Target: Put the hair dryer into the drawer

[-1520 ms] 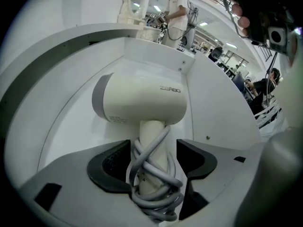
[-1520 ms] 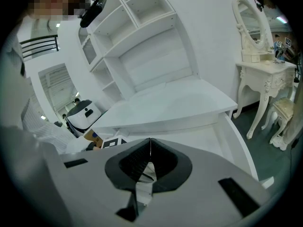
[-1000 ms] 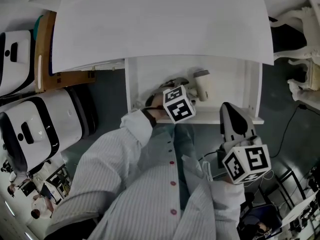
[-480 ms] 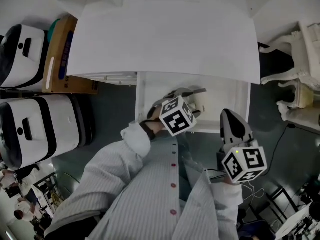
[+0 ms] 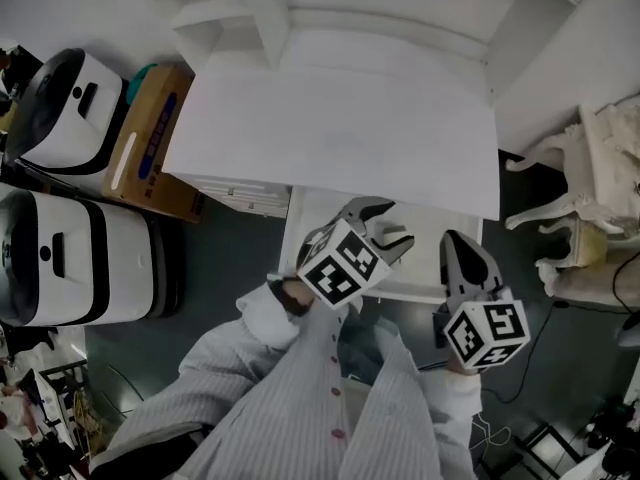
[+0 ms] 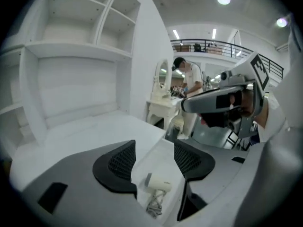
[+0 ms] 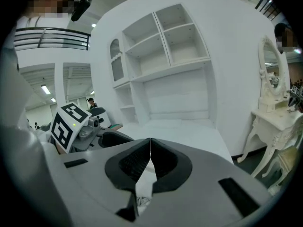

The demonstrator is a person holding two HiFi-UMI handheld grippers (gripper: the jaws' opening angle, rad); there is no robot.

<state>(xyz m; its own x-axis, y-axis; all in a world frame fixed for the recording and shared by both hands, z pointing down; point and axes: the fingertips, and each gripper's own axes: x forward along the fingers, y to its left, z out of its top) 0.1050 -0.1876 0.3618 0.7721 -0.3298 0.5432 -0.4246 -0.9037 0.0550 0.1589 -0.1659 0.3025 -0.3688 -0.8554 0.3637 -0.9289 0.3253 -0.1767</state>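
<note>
Left claw point(image 6: 154, 161), empty, has its jaws apart, though they have just been closing. Below them, the hair dryer point(image 6: 158, 182) lies in the drawer point(image 5: 425, 218). Right claw point(image 7: 150, 157) is pressed together, empty.

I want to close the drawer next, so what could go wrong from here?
1. The dryer lies loose in the open drawer, its cord bunched toward the front; the cord might snag as the drawer shuts.
2. The left gripper hangs over the drawer, its jaws apart and just closing a little on nothing; dipping back down could knock the dryer.
3. The right gripper is shut; a hard push with it could slam the drawer.
</note>
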